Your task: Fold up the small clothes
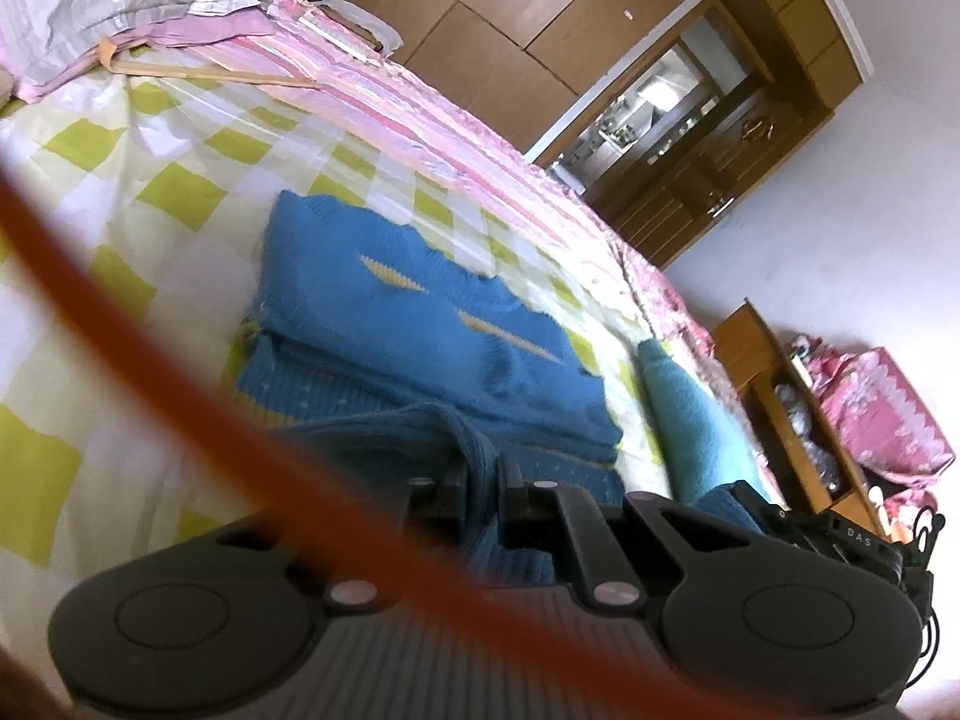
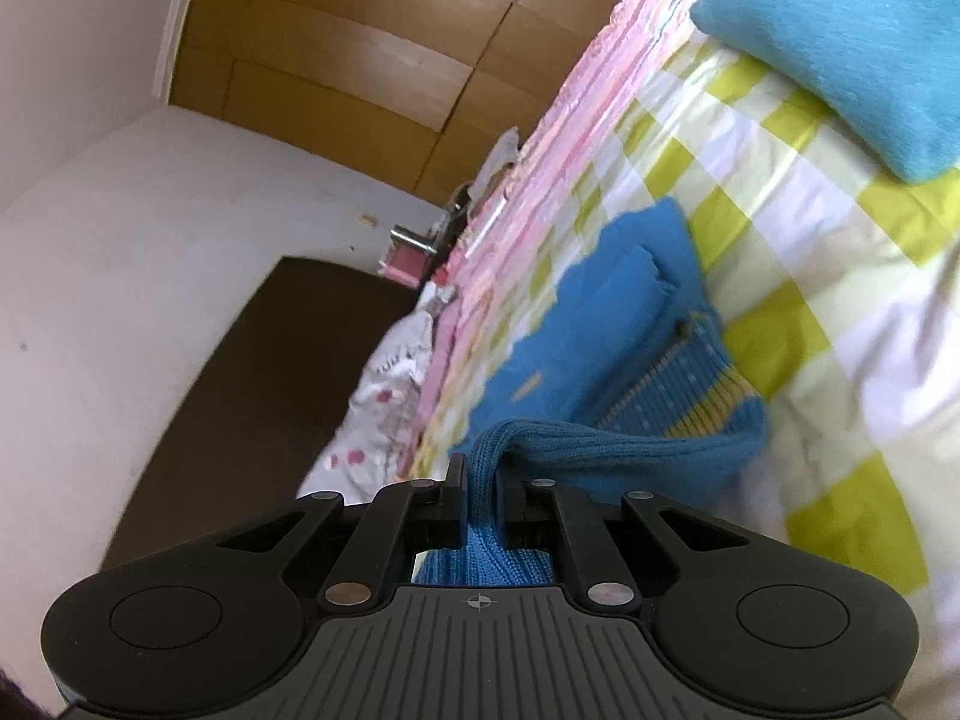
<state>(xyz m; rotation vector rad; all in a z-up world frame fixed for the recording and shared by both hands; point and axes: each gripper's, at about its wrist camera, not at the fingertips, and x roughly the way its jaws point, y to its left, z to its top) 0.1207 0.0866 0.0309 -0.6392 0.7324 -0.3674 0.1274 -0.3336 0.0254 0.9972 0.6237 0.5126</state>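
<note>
Pinching the ribbed hem of the blue sweater [image 1: 432, 324] between closed jaws, the left claw [image 1: 480, 480] and right claw [image 2: 480, 480] hold that edge raised above the checked bed [image 2: 810, 276], apparently to fold it over the rest lying flat.

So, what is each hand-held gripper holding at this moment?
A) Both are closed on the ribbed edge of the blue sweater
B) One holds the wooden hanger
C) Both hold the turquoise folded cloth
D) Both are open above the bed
A: the left hand-held gripper and the right hand-held gripper each have ribbed knit of the blue sweater pinched between their fingers, while the turquoise folded cloth lies apart on the checked bedcover.
</note>
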